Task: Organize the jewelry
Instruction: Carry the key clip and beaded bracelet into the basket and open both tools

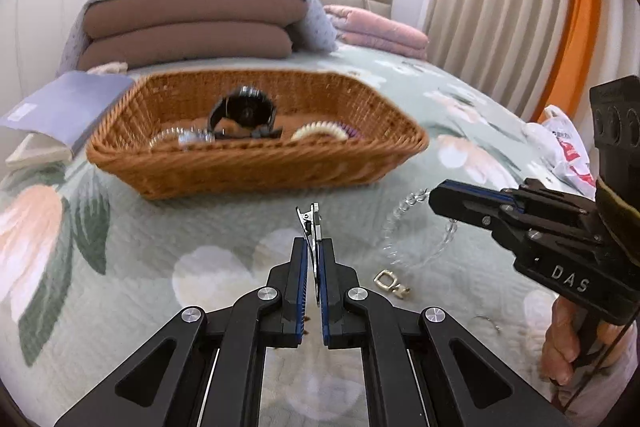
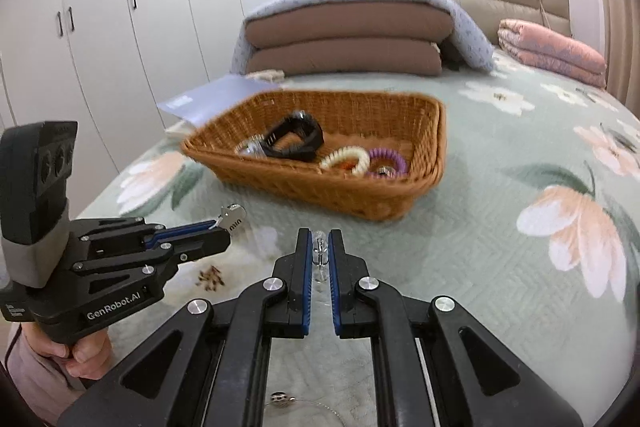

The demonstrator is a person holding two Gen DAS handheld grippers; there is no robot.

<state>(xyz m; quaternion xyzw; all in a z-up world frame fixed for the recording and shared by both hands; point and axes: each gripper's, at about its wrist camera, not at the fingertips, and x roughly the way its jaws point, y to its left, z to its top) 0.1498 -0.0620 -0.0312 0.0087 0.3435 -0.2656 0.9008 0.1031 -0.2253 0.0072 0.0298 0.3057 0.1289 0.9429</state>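
A slim silver metal hair clip [image 1: 311, 227] is clamped between the pads of the left tool [image 1: 313, 267], its tip aimed at 12 o'clock toward the brown woven wicker basket [image 1: 256, 167] on the floral green bed quilt [image 1: 160, 227]. A clear beaded bracelet [image 2: 320, 251] is gripped by the right tool [image 2: 320, 259], with the basket at 12 o'clock beyond it. A black watch [image 2: 294, 141], a cream coil hair tie [image 2: 346, 159] and a purple coil hair tie [image 2: 390, 159] are held in the basket.

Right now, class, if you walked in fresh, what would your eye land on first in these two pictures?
First, the wicker basket on the floral bedspread, holding a black watch and coiled hair ties. Next, the left gripper, shut on a silver hair clip, and beside it the right gripper, shut on a clear bead bracelet.
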